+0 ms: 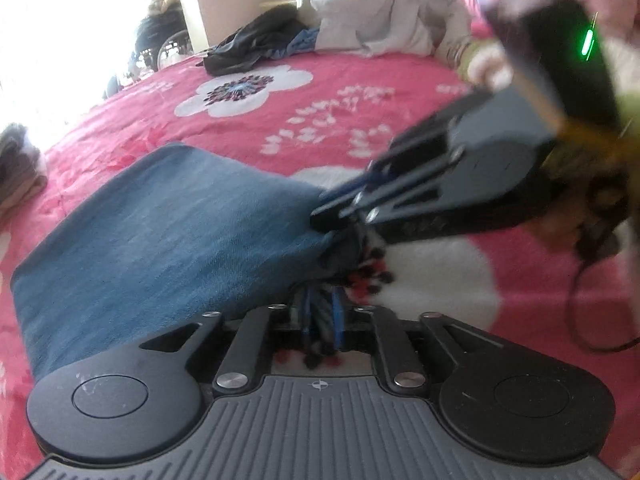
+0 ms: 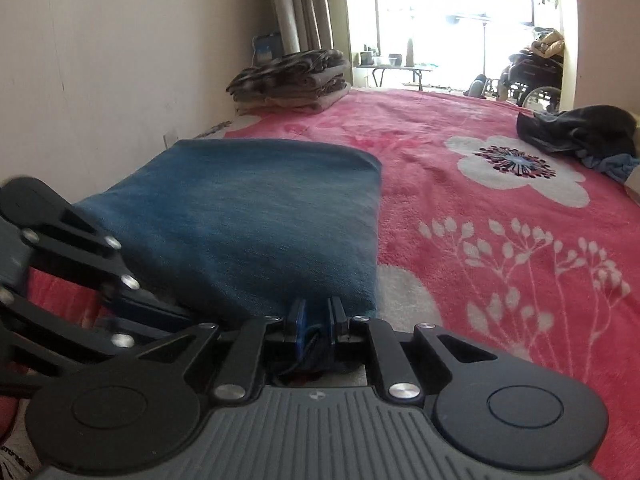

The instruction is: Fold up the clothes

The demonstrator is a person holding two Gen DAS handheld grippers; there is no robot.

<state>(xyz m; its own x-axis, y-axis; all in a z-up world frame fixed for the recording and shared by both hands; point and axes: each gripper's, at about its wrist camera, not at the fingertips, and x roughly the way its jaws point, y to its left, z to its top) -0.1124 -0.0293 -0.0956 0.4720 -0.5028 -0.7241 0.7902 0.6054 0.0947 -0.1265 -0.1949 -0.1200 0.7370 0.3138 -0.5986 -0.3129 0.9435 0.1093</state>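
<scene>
A folded blue cloth (image 1: 160, 240) (image 2: 260, 216) lies on the pink flowered blanket (image 1: 320, 100) (image 2: 480, 240). In the left wrist view my right gripper (image 1: 324, 212) comes in from the right, shut on the cloth's near right corner and holding it a little off the blanket. In its own view the right gripper (image 2: 317, 312) pinches blue fabric between its pads. My left gripper (image 1: 320, 312) is at the cloth's near edge, pads slightly apart, with a greyish fold of cloth between them. From the right wrist view the left gripper (image 2: 168, 312) sits just left of the right one.
A dark crumpled garment (image 1: 248, 48) (image 2: 576, 128) and a pile of white clothes (image 1: 384, 20) lie at the blanket's far side. A stack of folded blankets (image 2: 292, 80) rests by the wall (image 2: 100, 60). A wheelchair (image 2: 536, 76) stands beyond the bed. A hand in a pink sleeve (image 1: 488, 68) holds the right gripper.
</scene>
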